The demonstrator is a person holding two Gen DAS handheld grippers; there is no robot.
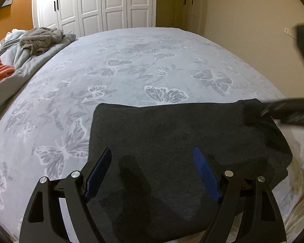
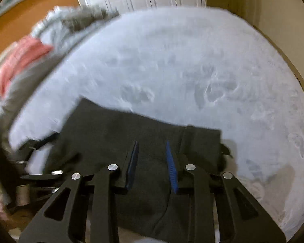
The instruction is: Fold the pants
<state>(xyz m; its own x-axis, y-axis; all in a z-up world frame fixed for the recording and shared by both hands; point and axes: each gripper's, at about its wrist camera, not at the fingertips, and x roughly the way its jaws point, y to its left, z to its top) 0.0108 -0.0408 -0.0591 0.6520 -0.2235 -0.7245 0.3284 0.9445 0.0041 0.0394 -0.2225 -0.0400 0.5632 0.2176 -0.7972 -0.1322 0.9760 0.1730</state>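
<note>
Dark grey pants (image 1: 172, 141) lie folded into a flat block on the near edge of the bed, also in the right wrist view (image 2: 115, 133). My left gripper (image 1: 153, 151) is wide open and empty, just above the near left part of the pants. My right gripper (image 2: 151, 145) is open with a narrower gap and empty, above the near right part of the pants; its view is motion-blurred. It shows as a dark blur in the left wrist view (image 1: 289, 111) at the pants' far right corner. The left gripper shows at the left edge of the right wrist view (image 2: 40, 158).
The bed has a pale blue butterfly-print cover (image 1: 152, 64). A rumpled grey duvet with grey clothes (image 1: 40, 40) and an orange cloth (image 1: 0, 68) lies at the far left. White wardrobe doors (image 1: 95, 4) stand behind the bed; a beige wall (image 1: 243, 10) is on the right.
</note>
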